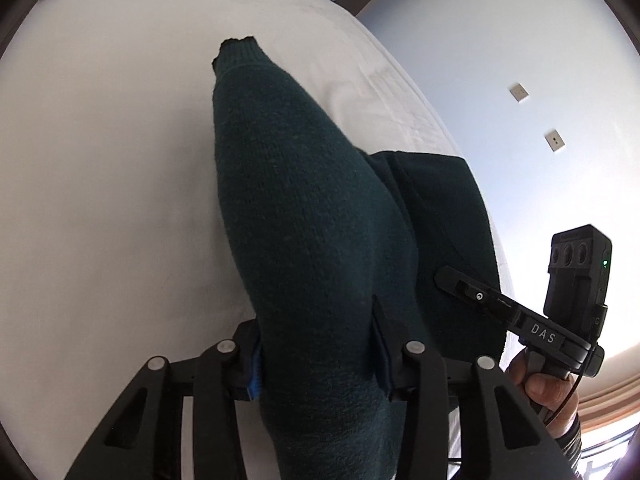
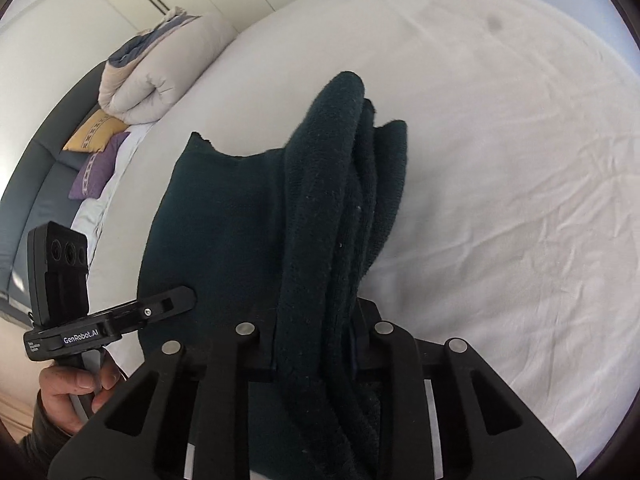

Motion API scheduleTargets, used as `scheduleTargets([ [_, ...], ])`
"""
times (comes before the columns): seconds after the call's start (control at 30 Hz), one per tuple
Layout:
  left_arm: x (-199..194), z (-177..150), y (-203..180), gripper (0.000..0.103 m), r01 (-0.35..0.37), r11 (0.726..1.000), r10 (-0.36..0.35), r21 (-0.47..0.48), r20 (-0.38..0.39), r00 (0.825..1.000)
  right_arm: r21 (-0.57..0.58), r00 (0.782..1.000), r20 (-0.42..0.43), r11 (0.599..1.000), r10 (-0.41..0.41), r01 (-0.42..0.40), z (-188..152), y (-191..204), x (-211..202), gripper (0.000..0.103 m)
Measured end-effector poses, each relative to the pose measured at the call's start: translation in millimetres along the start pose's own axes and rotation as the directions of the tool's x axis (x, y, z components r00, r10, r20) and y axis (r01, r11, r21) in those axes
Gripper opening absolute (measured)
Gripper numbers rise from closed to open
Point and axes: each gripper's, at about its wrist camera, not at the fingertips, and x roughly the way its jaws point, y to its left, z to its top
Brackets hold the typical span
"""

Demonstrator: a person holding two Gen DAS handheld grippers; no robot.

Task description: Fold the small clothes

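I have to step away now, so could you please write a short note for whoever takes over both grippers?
Left gripper: shut on a thick fold of the dark green knitted garment.
Right gripper: shut on bunched layers of the same garment.
Garment: lifted at both grips, the rest lying on the white bed sheet.
Done: both ends gripped, partly gathered.
Left: lay the fold flat, release, tidy.

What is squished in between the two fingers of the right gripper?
Bunched folds of the dark green knitted garment fill the gap between the right gripper's fingers, which pinch it, in the right wrist view. It hangs over the white bed sheet.
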Motion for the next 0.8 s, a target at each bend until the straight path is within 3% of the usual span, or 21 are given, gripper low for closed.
scheduleTargets([
  [0.13,-43,-21,2,0.043,-0.017,1.0,0.017,0.014,0.026,1.0,-0.057,1.0,0.008,0.998,0.01,-0.01,-24,44,-22,0.022],
  [0.47,-137,-101,53,0.043,-0.108,0.994,0.109,-0.014,0.058,0.992,-0.055,0.98,-0.04,0.979,0.193,-0.195,-127,148,-26,0.022],
  [0.57,-145,-120,74,0.044,-0.116,0.993,0.118,-0.038,0.049,0.992,-0.018,0.972,-0.06,0.973,0.229,-0.231,-150,160,-9,0.022],
  [0.67,-137,-134,95,0.045,-0.13,0.99,0.132,-0.049,0.028,0.991,-0.007,0.975,-0.088,0.978,0.206,-0.208,-165,165,18,0.022],
  [0.73,-129,-140,107,0.048,-0.134,0.988,0.137,-0.078,0.028,0.99,0.028,0.977,-0.086,0.981,0.194,-0.192,-167,156,32,0.022],
  [0.8,-122,-142,112,0.055,-0.129,0.987,0.133,-0.094,0.042,0.99,0.093,0.968,-0.086,0.969,0.236,-0.228,-170,138,44,0.023],
])
